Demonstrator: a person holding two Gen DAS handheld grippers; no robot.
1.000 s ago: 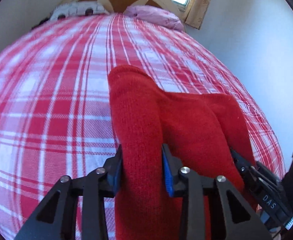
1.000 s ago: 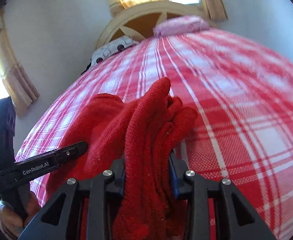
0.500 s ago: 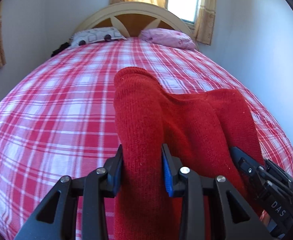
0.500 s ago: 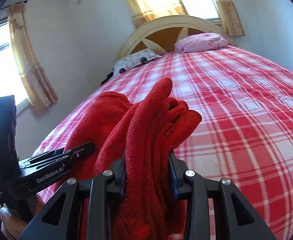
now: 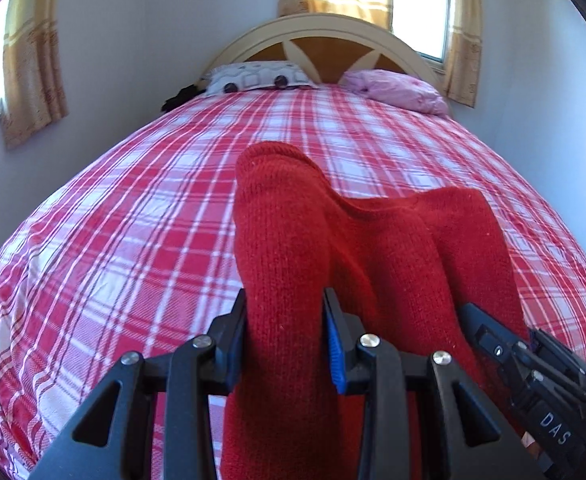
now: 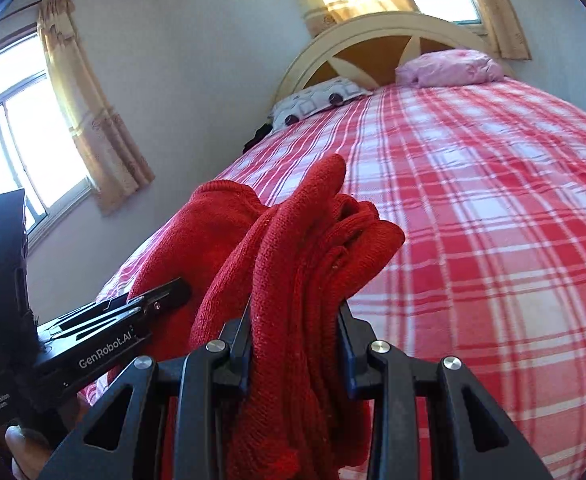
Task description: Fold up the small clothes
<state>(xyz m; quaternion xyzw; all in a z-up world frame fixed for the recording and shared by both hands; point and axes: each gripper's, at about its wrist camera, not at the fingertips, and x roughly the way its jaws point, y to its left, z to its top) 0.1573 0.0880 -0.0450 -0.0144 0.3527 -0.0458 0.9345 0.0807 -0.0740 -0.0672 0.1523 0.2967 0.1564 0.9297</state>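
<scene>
A red knitted garment (image 5: 373, 256) hangs bunched between both grippers above the bed. My left gripper (image 5: 287, 330) is shut on a thick fold of it, which sticks up past the pads. My right gripper (image 6: 295, 338) is shut on another gathered bundle of the same red knit (image 6: 309, 248). In the left wrist view the right gripper's black body (image 5: 533, 368) shows at the lower right, close against the cloth. In the right wrist view the left gripper (image 6: 105, 332) lies at the lower left, with a hand (image 6: 25, 452) under it.
A bed with a red and white checked sheet (image 5: 141, 240) fills the space ahead. A patterned pillow (image 5: 257, 78) and a pink pillow (image 5: 393, 88) lie by the cream headboard (image 5: 325, 36). White walls and curtained windows (image 6: 25, 136) enclose the bed.
Both grippers have drawn back from the bed and tilted upward with the red garment still clamped; more of the headboard, walls and windows now shows. The grips are unchanged.
</scene>
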